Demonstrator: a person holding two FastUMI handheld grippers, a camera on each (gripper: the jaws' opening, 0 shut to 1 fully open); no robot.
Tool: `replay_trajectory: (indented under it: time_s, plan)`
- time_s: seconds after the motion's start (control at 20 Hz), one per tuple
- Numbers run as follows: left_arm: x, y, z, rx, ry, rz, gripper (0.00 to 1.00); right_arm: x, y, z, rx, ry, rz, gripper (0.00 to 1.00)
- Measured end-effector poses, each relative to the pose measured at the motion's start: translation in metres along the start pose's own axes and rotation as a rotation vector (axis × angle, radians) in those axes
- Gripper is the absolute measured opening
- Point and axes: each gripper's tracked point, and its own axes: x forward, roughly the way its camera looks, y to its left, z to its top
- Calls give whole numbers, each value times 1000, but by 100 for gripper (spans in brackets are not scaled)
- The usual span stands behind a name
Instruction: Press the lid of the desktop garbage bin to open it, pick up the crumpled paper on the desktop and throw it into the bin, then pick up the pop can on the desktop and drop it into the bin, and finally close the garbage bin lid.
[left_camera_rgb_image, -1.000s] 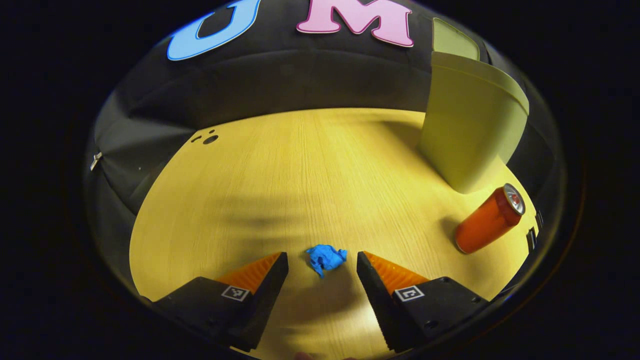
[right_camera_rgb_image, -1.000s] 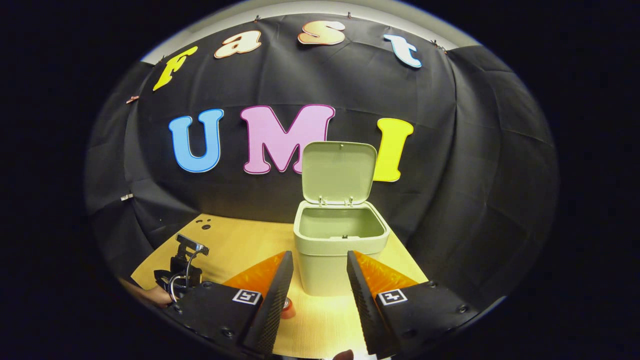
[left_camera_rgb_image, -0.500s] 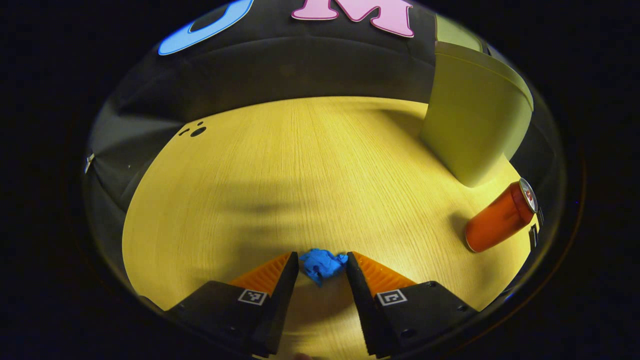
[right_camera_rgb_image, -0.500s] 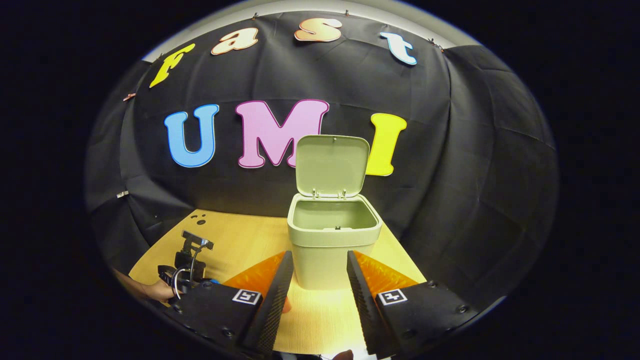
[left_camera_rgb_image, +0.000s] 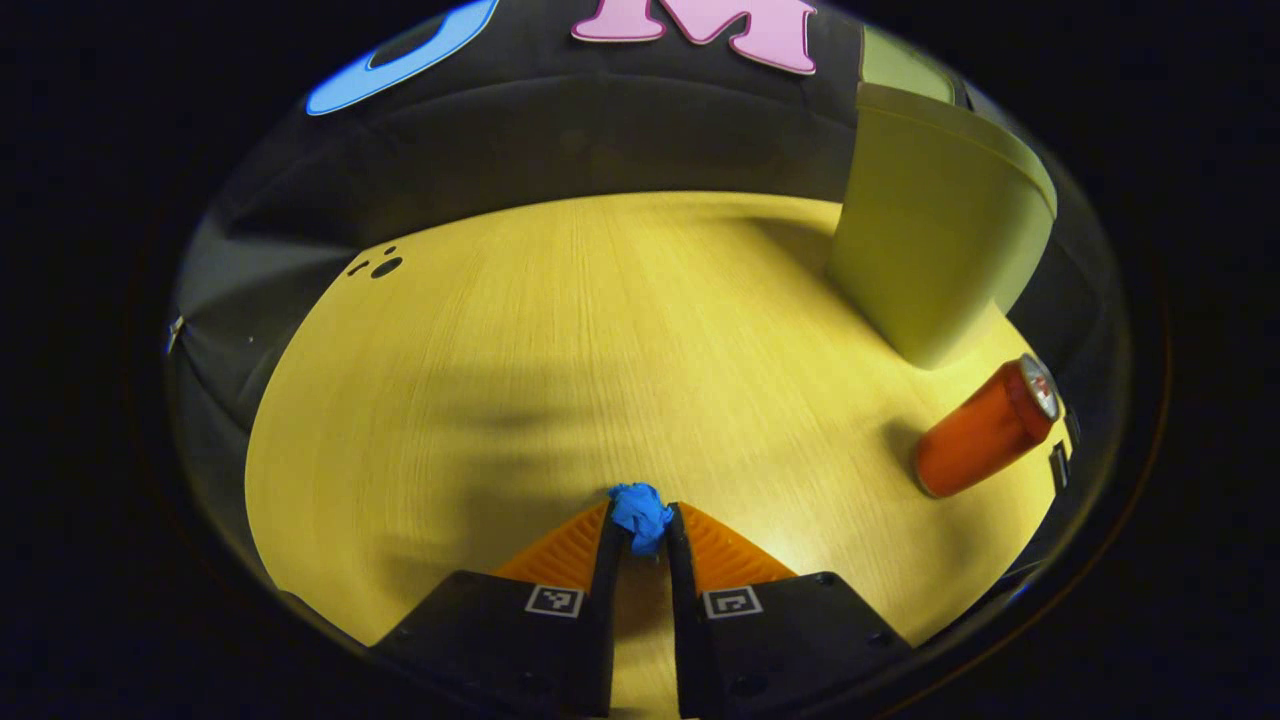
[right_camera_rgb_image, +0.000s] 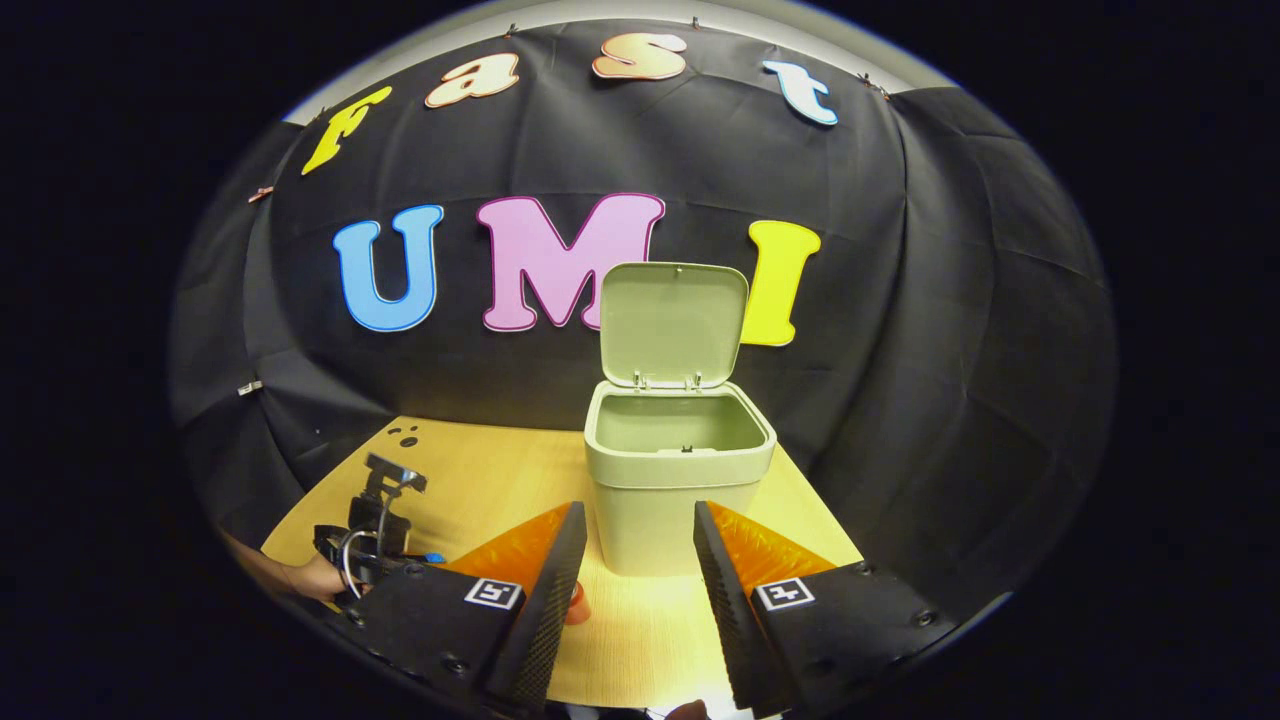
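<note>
Now, left gripper (left_camera_rgb_image: 641, 520) clamped on the paper (left_camera_rgb_image: 640, 512); bin (right_camera_rgb_image: 678, 470) open.

Largest first: the desk (left_camera_rgb_image: 600, 340) was pale wood, lit from the near edge. The bin stood upright toward its back right in the right gripper view, lid (right_camera_rgb_image: 674, 324) raised behind the opening, inside bare as far as could be seen. In the left gripper view the bin's side wall (left_camera_rgb_image: 935, 240) rose at the upper right. The can (left_camera_rgb_image: 985, 428) lay on its side on the desk just in front of the bin, well apart from the paper. The right gripper (right_camera_rgb_image: 629, 560) was held above the desk facing the bin, fingers apart with nothing between them. The left gripper's fingers (left_camera_rgb_image: 604, 560) were nearly together, both pressing the blue paper ball at their tips, low over the desk; whether it touched the wood I could not tell.
</note>
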Motion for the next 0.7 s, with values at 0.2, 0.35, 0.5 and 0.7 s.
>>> replay_trajectory:
  time_s: [0.2, 0.35, 0.5, 0.7]
  plan:
    - [-37, -22, 63, 1, -151, -71, 29, 2, 0, -3, 12, 1, 2, 70]
    - [-64, -42, 114, 4, -245, -122, 28, 4, 0, -6, 16, 3, 5, 70]
    - [-90, -68, 168, 24, -338, -176, 27, 6, -4, -8, 12, 4, 4, 70]
    - [-124, -115, 239, 85, -458, -262, 29, 7, -10, -10, 21, 0, -7, 70]
